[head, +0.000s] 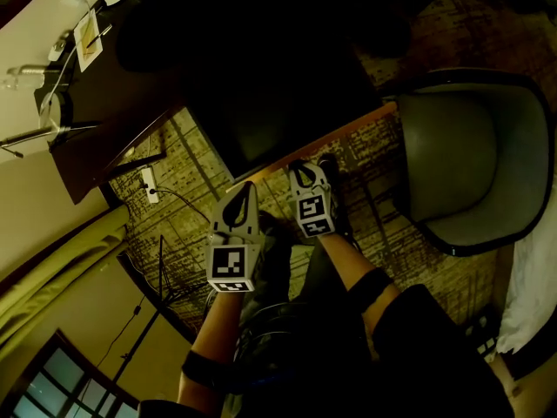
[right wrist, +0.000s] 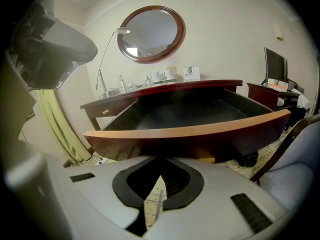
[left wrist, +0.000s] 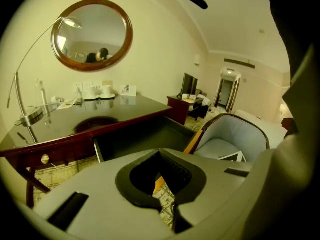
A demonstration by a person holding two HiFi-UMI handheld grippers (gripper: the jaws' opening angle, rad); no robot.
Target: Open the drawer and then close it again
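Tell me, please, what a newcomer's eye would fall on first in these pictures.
The drawer stands pulled far out of the dark wooden desk, its pale top edge catching the light. Just before it, the left gripper and the right gripper hang side by side, both shut and empty. A round mirror hangs on the wall above the desk, and a grey armchair stands to the drawer's right.

The drawer (head: 270, 111) stands pulled out from the dark tabletop (head: 104, 116), a grey chair (head: 474, 159) beside it. The left gripper (head: 246, 192) and right gripper (head: 305, 169) sit near its front edge, jaws apparently together.
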